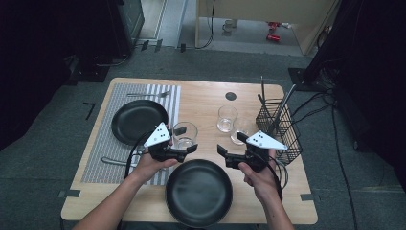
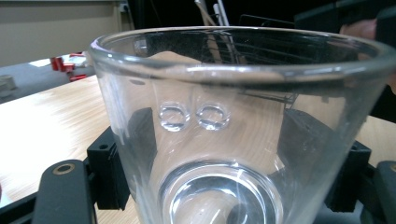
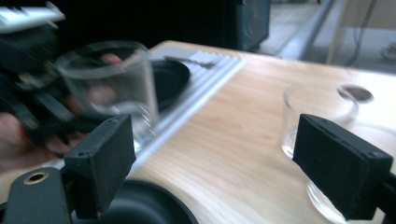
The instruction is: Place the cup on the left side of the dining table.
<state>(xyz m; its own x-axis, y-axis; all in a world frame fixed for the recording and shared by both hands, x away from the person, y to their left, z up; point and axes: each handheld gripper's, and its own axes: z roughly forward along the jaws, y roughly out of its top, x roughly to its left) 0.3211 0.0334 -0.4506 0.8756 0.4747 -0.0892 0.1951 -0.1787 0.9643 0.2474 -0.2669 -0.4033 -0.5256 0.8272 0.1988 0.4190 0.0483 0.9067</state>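
Clamping a clear, tapered drinking glass [image 2: 233, 140] between its two black jaws, the left gripper [image 1: 184, 149] holds the tumbler near the middle of the high view, just right of the striped grey placemat [image 1: 103, 143] and above the near round black plate [image 1: 198, 192]. In the left gripper view the glass wall crowds the frame, with a jaw pressed to each flank low on the body. The right gripper [image 1: 229, 153] stands with its jaws wide and nothing between them; in the right gripper view they frame bare wooden worktop [image 3: 224, 154], with the held glass at upper left and a second clear glass [image 3: 317, 116] behind the right-hand jaw.

The grip looks risky to me: smooth tapered glass could slide upward or tip out of the pads if the left hand tilts or loosens, and it would fall onto the near plate or the worktop. The open right jaws point toward the held glass, so a hasty approach could knock it. Two more glasses stand close behind the right gripper, beside the black wire cutlery basket [image 1: 280, 129], and a backward swing could topple them. The far black plate [image 1: 139, 121] sits on the placemat, upper left.
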